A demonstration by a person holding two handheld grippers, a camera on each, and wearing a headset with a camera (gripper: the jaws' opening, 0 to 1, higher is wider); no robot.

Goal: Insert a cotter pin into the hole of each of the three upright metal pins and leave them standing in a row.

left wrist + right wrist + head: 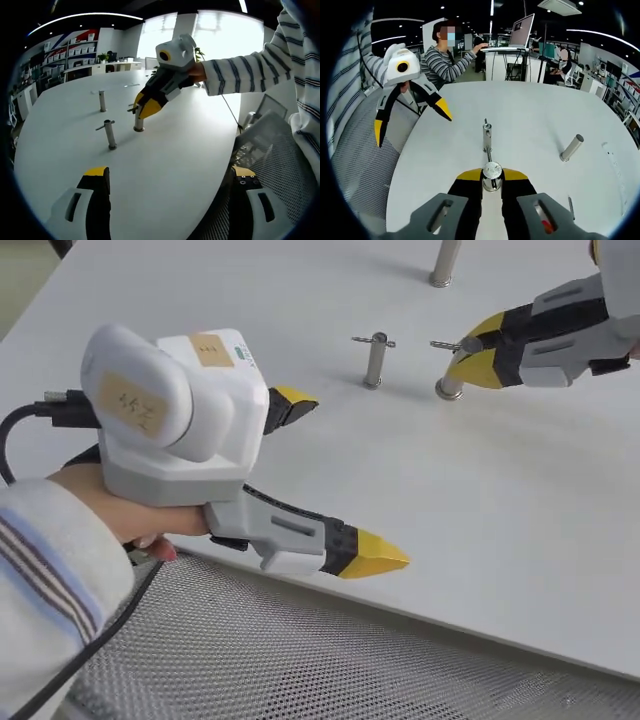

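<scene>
Three metal pins stand on the white table (300,300). The middle pin (374,362) (109,134) (487,135) has a cotter pin (373,340) through its top. My right gripper (468,355) (146,106) (492,176) is at the top of the near-right pin (450,387) (138,120). It is shut on a cotter pin (444,344) whose tip pokes out on the pin's left side. The far pin (444,264) (102,100) (571,147) stands bare. My left gripper (340,485) (170,175) is open at the table's near edge, holding nothing.
A grey mesh surface (300,660) lies below the table's front edge. A thin loose pin (570,206) lies on the table to the right of my right gripper. People sit at desks (510,50) beyond the table. A black cable (20,425) trails from the left gripper.
</scene>
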